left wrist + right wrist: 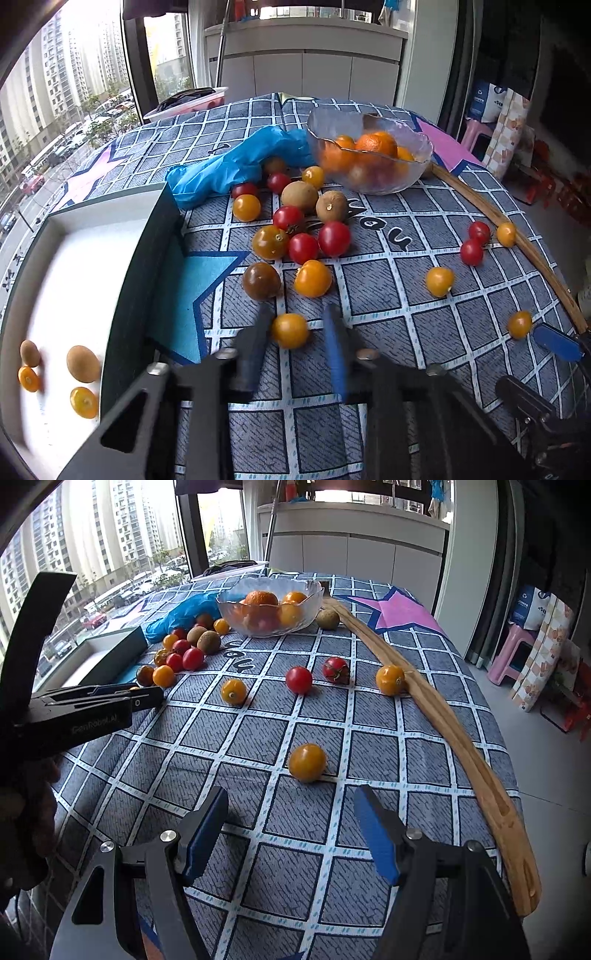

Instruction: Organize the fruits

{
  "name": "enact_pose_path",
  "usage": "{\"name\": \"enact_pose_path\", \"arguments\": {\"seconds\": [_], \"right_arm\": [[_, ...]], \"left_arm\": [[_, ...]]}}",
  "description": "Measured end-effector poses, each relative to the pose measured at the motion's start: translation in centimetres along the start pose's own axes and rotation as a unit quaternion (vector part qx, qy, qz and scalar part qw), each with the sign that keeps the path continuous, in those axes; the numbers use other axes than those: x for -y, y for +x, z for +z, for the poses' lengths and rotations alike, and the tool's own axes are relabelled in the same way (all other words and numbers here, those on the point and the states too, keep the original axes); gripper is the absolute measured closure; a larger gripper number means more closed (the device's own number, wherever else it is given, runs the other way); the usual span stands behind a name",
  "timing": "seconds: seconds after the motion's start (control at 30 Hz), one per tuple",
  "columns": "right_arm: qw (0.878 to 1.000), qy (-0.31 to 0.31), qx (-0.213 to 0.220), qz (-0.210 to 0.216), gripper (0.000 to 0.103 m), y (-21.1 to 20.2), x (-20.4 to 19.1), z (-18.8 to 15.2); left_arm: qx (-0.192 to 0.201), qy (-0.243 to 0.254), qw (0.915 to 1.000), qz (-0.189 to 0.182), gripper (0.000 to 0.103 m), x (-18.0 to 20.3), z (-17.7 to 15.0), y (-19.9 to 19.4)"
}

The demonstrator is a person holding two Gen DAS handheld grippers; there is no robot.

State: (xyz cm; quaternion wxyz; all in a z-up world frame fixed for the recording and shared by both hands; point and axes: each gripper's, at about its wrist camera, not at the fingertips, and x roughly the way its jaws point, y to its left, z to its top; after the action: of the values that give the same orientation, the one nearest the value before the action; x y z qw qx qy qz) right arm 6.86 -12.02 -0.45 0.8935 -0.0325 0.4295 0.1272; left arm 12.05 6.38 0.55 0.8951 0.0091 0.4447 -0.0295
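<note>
My left gripper [297, 326] is open, its fingers on either side of a yellow cherry tomato [290, 330] on the tablecloth. Beyond it lies a cluster of red, yellow and dark tomatoes [295, 240] and two brown kiwis [300, 196]. A white box [85, 266] at the left holds two kiwis and two yellow tomatoes. A glass bowl [371, 155] holds oranges. My right gripper [291, 814] is open and empty, just short of a yellow tomato [307, 762]. Loose tomatoes [299, 679] lie farther out. The left gripper also shows in the right wrist view [147, 698].
A blue plastic glove [236, 166] lies between box and bowl. A curved wooden strip [443, 716] runs along the table's right side, with a kiwi [328, 619] by its far end. A pink stool [511, 653] and bags stand on the floor at the right.
</note>
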Motion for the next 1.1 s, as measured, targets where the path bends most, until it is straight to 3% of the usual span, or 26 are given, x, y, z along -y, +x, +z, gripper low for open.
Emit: {"name": "enact_pose_path", "arguments": {"seconds": [0.1,0.33,0.57,0.63,0.7,0.77,0.9,1.1], "right_arm": [[1.000,0.004,0.002,-0.001,0.039,-0.2,0.4,-0.2],[1.000,0.002,0.003,0.004,0.041,-0.3,0.5,-0.1],[1.000,-0.016,0.000,-0.013,0.051,0.5,-0.2,0.8],[1.000,-0.016,0.001,-0.017,0.056,1.0,-0.3,1.4],[1.000,-0.019,0.000,-0.019,0.072,1.3,-0.4,1.8],[1.000,-0.020,-0.003,-0.020,0.082,1.4,-0.6,2.0],[0.999,-0.035,-0.010,-0.019,0.082,1.0,-1.4,1.6],[0.999,-0.046,-0.019,-0.011,0.082,-0.4,-2.6,-0.2]], "left_arm": [[0.004,0.003,1.0000,0.004,0.082,0.3,-0.4,-0.3],[0.014,-0.005,0.9999,0.004,0.082,0.2,-0.9,-0.6],[0.014,-0.006,0.9999,0.002,0.082,0.3,-0.9,-0.5],[0.015,-0.008,0.9999,0.000,0.082,0.2,-1.0,-0.6],[0.015,-0.011,0.9998,-0.003,0.082,0.1,-1.0,-0.6],[0.015,-0.013,0.9998,-0.006,0.082,0.0,-0.9,-0.6],[0.013,0.003,0.9999,0.003,0.082,0.4,-1.3,-1.0],[-0.004,0.018,0.9997,-0.016,0.082,1.3,-3.3,-2.7]]}}
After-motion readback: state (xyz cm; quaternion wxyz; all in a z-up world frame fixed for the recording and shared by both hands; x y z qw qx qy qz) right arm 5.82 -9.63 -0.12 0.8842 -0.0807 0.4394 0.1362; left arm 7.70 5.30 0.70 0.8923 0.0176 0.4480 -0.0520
